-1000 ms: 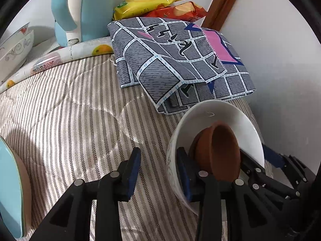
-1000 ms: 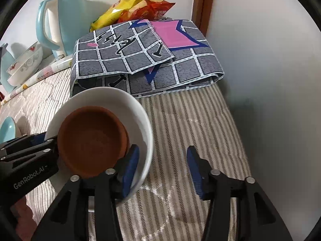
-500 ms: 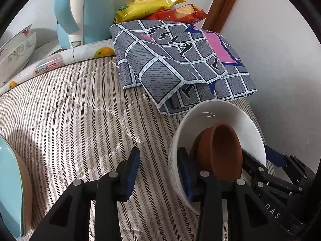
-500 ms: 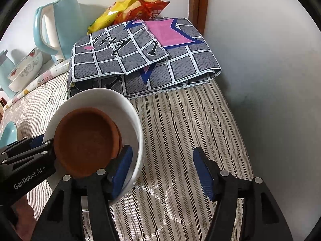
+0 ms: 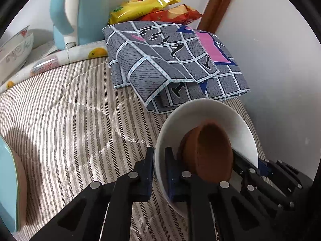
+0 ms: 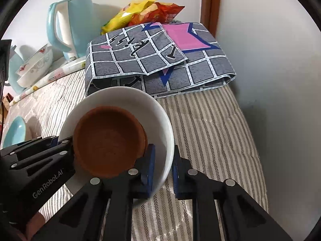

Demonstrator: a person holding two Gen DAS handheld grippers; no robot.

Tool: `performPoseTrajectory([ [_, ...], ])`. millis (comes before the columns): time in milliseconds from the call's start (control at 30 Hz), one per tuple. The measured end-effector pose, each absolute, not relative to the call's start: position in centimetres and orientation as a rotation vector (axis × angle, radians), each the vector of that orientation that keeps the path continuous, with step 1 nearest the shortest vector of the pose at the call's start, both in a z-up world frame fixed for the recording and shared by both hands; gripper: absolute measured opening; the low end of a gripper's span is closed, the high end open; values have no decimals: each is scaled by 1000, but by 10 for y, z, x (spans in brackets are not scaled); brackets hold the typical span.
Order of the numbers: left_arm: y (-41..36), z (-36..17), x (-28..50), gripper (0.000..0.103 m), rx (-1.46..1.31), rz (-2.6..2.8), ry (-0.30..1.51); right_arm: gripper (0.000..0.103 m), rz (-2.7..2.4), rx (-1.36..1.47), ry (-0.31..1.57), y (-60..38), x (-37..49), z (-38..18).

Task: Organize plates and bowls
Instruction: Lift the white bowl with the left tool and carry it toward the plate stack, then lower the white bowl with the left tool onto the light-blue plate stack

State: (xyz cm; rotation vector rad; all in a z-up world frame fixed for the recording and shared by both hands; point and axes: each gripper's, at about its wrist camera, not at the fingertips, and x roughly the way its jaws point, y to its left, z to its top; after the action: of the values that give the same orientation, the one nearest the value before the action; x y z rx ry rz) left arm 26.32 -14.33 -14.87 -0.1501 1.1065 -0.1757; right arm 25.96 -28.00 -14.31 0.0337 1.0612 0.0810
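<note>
Hand-held gripper (image 6: 162,168) pinching white bowl (image 6: 160,124), brown bowl (image 6: 108,142) inside

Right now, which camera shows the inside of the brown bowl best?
Right wrist: it looks down into the brown bowl, so the whole inside shows. Left wrist sees the bowl nearly edge-on, inside foreshortened.

Both wrist views sit low and close over the striped bed cover (image 5: 66,120), facing its far corner by the wall. The left looks from the left, the right from the right; both share the white bowl (image 5: 218,118) (image 6: 158,120), folded cloth (image 5: 170,60) (image 6: 156,60) and kettle (image 5: 80,14) (image 6: 74,24).
</note>
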Motion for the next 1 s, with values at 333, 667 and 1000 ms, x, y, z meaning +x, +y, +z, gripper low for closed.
performPoseTrajectory([
  [333, -136, -148, 244, 8, -165, -169, 1117, 10, 81, 80, 1062, -283, 246, -135],
  [667, -125, -142, 216, 8, -158, -150, 1119, 9, 103, 127, 1071, -275, 219, -134],
  [1000, -108, -133, 187, 8, -166, -145, 1097, 9, 110, 171, 1069, -266, 193, -126],
])
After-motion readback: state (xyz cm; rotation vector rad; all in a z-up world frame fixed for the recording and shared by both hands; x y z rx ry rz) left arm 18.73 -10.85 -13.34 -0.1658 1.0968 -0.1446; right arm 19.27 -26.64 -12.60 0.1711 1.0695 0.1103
